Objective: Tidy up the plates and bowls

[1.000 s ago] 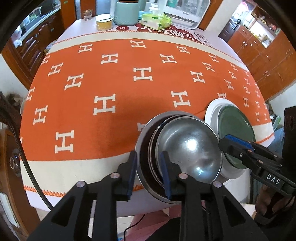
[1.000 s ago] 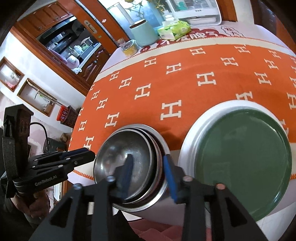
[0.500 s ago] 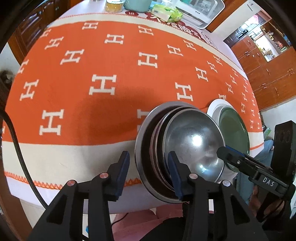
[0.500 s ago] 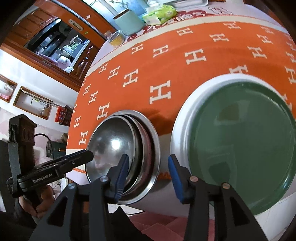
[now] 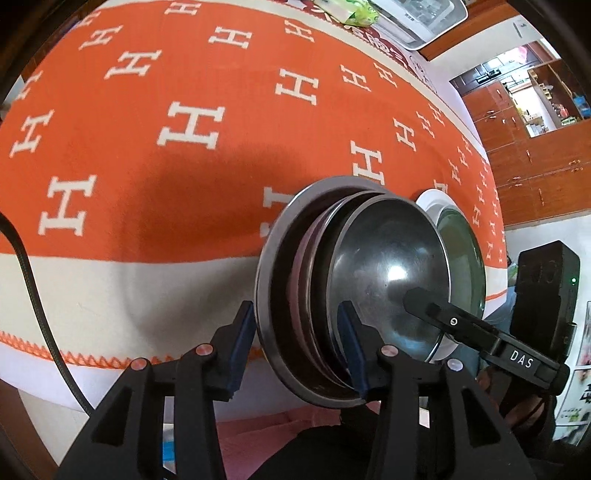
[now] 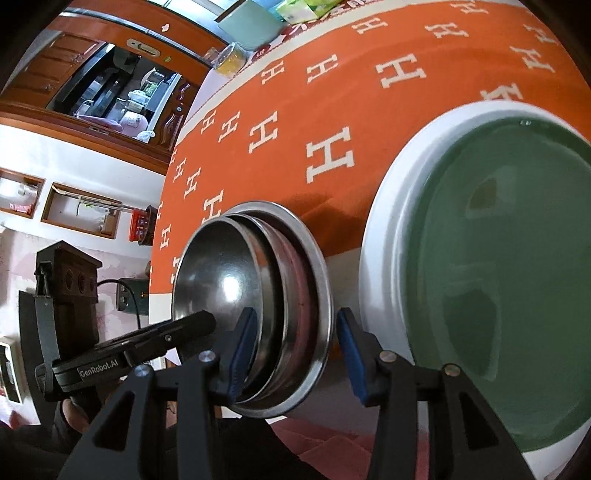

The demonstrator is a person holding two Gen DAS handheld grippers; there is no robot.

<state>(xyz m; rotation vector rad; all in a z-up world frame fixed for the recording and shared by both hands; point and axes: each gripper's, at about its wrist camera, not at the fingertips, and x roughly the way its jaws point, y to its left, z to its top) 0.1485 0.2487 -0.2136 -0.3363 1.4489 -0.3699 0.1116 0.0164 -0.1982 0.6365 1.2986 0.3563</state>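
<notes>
A stack of nested steel bowls sits near the table's front edge. To its right a green plate lies on a larger white plate. My left gripper is open and straddles the stack's near left rims, its pads not pressing. My right gripper is also open. It straddles the right rims, one pad inside the top bowl and the other just outside the outer bowl. Each gripper shows in the other's view: the right gripper and the left gripper.
An orange cloth with white H marks covers the table. Both stacks stand by the front edge. A tissue pack, a mint canister and a jar stand at the far side. A black cable hangs at the left.
Both grippers have come down onto the bowl stack and their jaws have widened. The stack's rims now sit between the jaws on each side.
</notes>
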